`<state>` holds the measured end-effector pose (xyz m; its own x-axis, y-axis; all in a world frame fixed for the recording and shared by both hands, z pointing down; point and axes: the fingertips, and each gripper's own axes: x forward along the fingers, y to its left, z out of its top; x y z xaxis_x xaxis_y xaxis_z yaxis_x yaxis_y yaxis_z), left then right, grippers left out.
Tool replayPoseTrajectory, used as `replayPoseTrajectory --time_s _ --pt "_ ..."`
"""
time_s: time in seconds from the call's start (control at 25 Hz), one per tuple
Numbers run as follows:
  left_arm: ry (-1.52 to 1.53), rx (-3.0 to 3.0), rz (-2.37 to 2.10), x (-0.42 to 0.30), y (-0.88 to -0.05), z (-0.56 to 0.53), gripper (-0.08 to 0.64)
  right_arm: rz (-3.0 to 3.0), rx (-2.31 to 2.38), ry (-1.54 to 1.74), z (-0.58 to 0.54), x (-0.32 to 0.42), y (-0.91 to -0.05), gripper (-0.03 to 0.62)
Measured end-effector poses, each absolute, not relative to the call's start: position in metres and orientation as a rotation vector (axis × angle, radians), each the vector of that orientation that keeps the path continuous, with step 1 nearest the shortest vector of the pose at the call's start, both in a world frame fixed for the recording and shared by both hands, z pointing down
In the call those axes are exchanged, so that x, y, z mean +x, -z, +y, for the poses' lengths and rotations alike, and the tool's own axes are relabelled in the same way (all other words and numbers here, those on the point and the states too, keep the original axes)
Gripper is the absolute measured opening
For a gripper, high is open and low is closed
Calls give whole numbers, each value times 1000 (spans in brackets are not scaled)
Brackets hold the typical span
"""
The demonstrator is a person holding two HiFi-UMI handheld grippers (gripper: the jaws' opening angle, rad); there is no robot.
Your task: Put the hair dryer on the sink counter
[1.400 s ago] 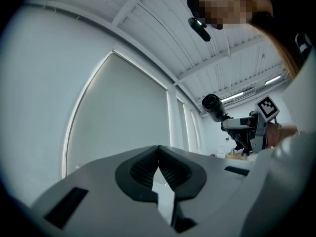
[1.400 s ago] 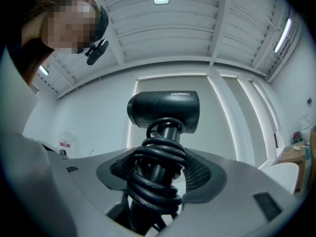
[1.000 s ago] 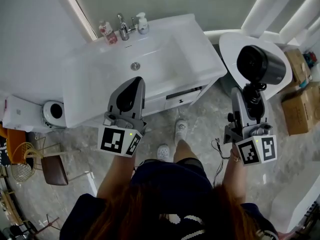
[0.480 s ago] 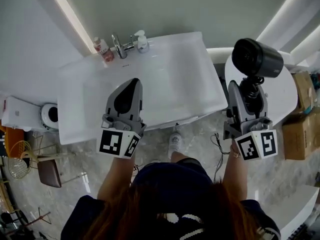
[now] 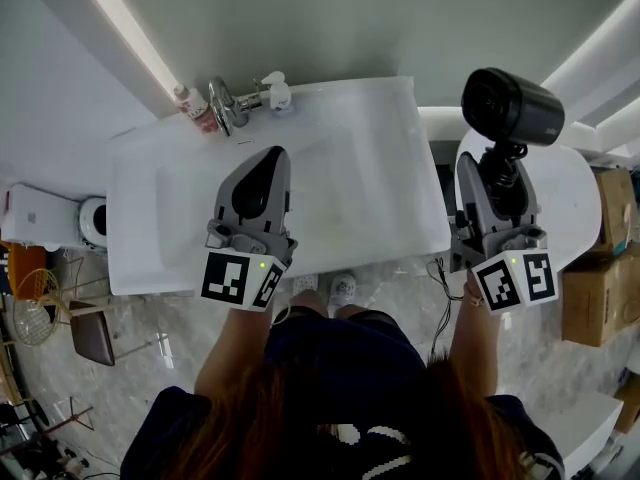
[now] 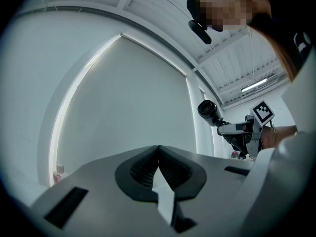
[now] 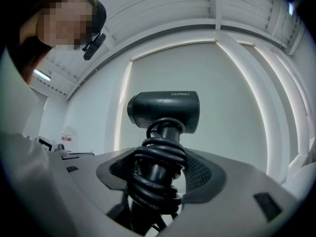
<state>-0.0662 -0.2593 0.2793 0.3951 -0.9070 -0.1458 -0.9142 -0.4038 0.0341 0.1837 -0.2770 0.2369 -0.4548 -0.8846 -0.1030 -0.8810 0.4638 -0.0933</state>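
The right gripper (image 7: 160, 174) has its jaws wide, but they are not empty. They pinch the handle of the hair dryer (image 7: 165, 110). The black cord (image 7: 157, 181) is wound round the handle in loops, so the jaws squeeze cord and handle together. That is a good way to carry it, I think, because no cord hangs down to catch on things. The dryer's fat black head sticks up past the jaws.

The left gripper (image 6: 158, 154) has its jaws pressed together with nothing in them. It seems to be just waiting, out of the way.

In the head view the hair dryer (image 5: 512, 105) is at the upper right, up in the air in the right gripper (image 5: 492, 173). It is just past the right edge of the sink counter (image 5: 385, 158), not over it yet, so it has to go left and then down. The left gripper (image 5: 258, 183) hangs over the middle of the counter.

The counter is white and smooth, with plenty of bare room on its right side. A tap (image 5: 222, 103) and two small bottles (image 5: 190, 108) stand at its back edge, upper left. Below is a pale stone floor (image 5: 130, 368), with a brown box (image 5: 590, 288) at the right.
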Motion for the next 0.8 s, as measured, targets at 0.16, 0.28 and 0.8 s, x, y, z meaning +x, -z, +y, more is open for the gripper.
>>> replayPoseTrajectory --time_s 0.16,0.28,0.8 --pt "-196 -2642 1634 -61 -289 -286 18 2545 -1620 94 -296 187 -253 295" --pt "-175 -2696 1585 -60 -297 -308 18 2551 -1683 140 -312 186 -271 295" --pt "-96 -2821 1542 -54 -340 -361 18 2749 -1841 619 -356 195 -424 295"
